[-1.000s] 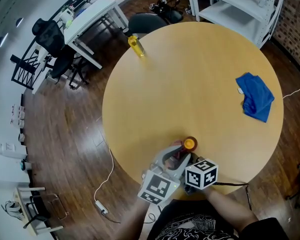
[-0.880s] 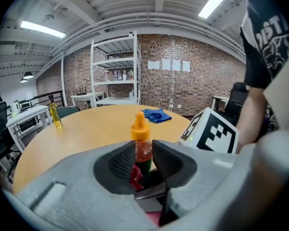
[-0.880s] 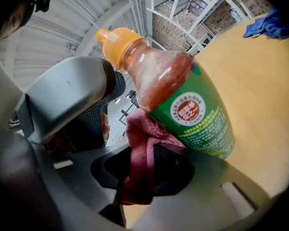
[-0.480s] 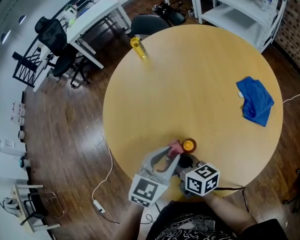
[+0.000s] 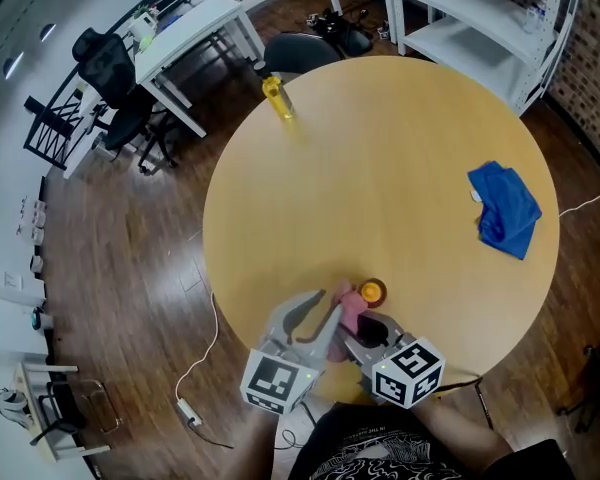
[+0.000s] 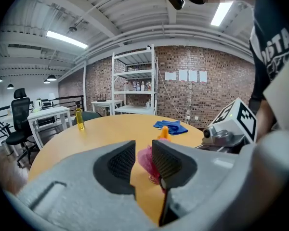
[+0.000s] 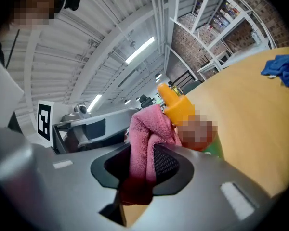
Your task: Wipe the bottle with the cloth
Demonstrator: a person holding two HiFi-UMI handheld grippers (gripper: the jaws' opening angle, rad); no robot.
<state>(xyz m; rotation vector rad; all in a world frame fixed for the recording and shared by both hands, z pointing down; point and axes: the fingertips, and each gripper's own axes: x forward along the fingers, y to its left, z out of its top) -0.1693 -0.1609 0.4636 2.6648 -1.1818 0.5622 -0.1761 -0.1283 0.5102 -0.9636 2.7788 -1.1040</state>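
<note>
A small bottle with an orange cap (image 5: 373, 291) stands near the table's front edge. A pink cloth (image 5: 350, 308) lies against its near side, and my right gripper (image 5: 365, 330) is shut on that cloth. In the right gripper view the pink cloth (image 7: 143, 143) bunches between the pads, touching the bottle's orange cap (image 7: 176, 106). My left gripper (image 5: 318, 310) sits just left of the bottle, open and empty. Through its gap, in the left gripper view, the pink cloth (image 6: 147, 159) and the orange cap (image 6: 164, 132) show a short way beyond my left gripper (image 6: 143, 152).
A blue cloth (image 5: 507, 211) lies at the table's right edge. A yellow bottle (image 5: 273, 95) stands at the far left rim. White shelves (image 5: 480, 8) stand behind the round table (image 5: 380, 158); a white desk (image 5: 180, 28) and chairs are at the upper left.
My left gripper has drawn back down and to the left, away from the bottle. The right gripper stays by the bottle with the pink cloth.
</note>
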